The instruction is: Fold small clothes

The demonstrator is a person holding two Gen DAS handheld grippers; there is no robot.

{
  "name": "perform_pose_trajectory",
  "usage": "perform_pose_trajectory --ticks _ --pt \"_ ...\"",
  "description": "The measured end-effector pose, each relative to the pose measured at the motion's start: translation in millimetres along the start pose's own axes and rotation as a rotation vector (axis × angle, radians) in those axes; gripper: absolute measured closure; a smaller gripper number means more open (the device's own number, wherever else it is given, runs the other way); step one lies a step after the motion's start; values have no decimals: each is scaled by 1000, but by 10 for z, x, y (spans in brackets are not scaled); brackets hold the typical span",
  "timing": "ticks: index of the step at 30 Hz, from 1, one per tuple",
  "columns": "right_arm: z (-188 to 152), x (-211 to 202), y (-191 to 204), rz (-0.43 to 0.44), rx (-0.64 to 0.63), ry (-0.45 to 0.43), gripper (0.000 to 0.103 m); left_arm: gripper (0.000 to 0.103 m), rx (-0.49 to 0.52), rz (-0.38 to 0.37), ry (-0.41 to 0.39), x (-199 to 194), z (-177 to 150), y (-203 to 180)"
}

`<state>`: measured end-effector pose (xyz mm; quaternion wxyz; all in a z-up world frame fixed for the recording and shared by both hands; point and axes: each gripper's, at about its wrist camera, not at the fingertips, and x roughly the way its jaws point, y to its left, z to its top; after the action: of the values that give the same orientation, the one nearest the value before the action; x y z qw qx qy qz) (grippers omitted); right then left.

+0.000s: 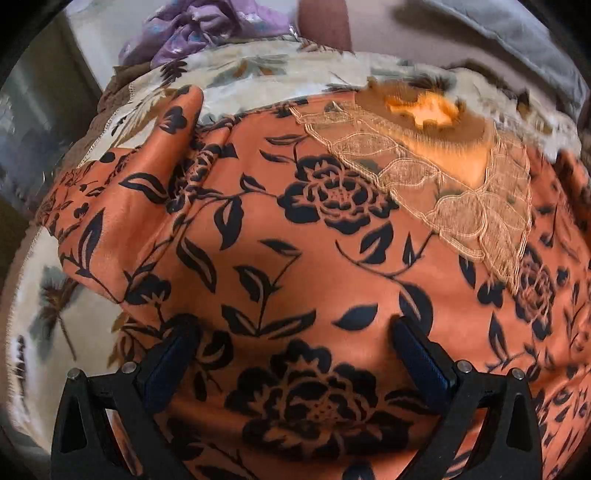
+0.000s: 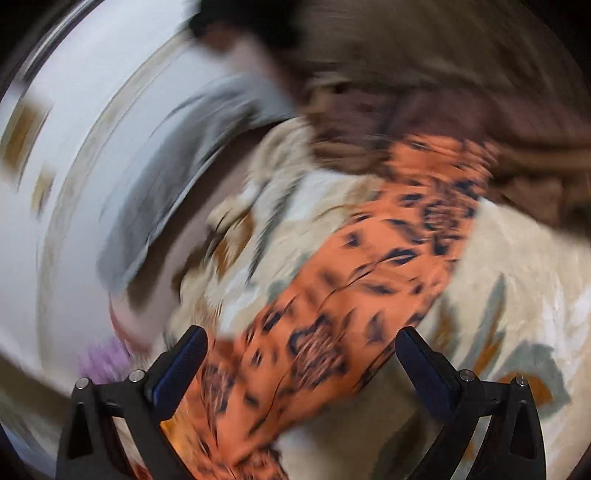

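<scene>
An orange garment with a black rose print (image 1: 295,236) lies spread on a cream floral blanket (image 1: 48,317). It has a beige lace neckline (image 1: 461,206) at the upper right, and one sleeve (image 1: 147,173) is folded up at the left. My left gripper (image 1: 295,336) is open just above the cloth, with nothing between its fingers. In the right wrist view the picture is badly blurred. The same orange garment (image 2: 351,280) runs as a diagonal band across the blanket (image 2: 509,266). My right gripper (image 2: 301,345) is open above its lower end.
A crumpled purple garment (image 1: 207,33) lies at the far edge of the blanket. A grey cloth (image 1: 498,33) and a brown one (image 1: 325,22) lie behind it. In the right wrist view a grey cloth (image 2: 177,177) and a dark brown cloth (image 2: 461,110) border the blanket.
</scene>
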<state>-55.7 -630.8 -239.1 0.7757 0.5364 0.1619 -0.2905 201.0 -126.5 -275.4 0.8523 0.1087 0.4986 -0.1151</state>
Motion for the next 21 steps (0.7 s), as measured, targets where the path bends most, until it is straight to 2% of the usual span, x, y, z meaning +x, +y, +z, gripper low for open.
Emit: perform_pose_trajectory --ticks 1,2,4,6,11,13,14,15,18,20,21 --pt "66 45 -106 4 48 13 0 0 -4 -14 -13 -19 -4 6" --pt "137 70 -238 -31 111 10 3 0 3 -19 -9 -3 -2 -14" --pt "155 9 -383 -88 195 -34 9 0 11 -32 -41 4 -14 -38" --pt "184 15 -489 -82 235 -37 13 0 12 -14 -47 35 -26 5" --pt "329 124 -546 -107 182 -82 20 0 10 -23 -45 34 -18 30" --pt "439 196 -593 -122 169 -124 29 0 16 -23 -41 58 -12 76" --pt "472 231 -584 -124 159 -142 38 0 18 -28 -38 60 -8 80" --pt "513 280 -607 -129 150 -145 54 0 22 -31 -36 61 -7 76" --pt "590 364 -710 -120 170 -131 87 0 39 -30 -28 68 -1 71" --pt "574 314 -683 -50 198 -139 96 0 52 -35 -21 64 7 80" --pt "545 273 -604 -21 189 -141 96 0 62 -38 -13 59 18 77"
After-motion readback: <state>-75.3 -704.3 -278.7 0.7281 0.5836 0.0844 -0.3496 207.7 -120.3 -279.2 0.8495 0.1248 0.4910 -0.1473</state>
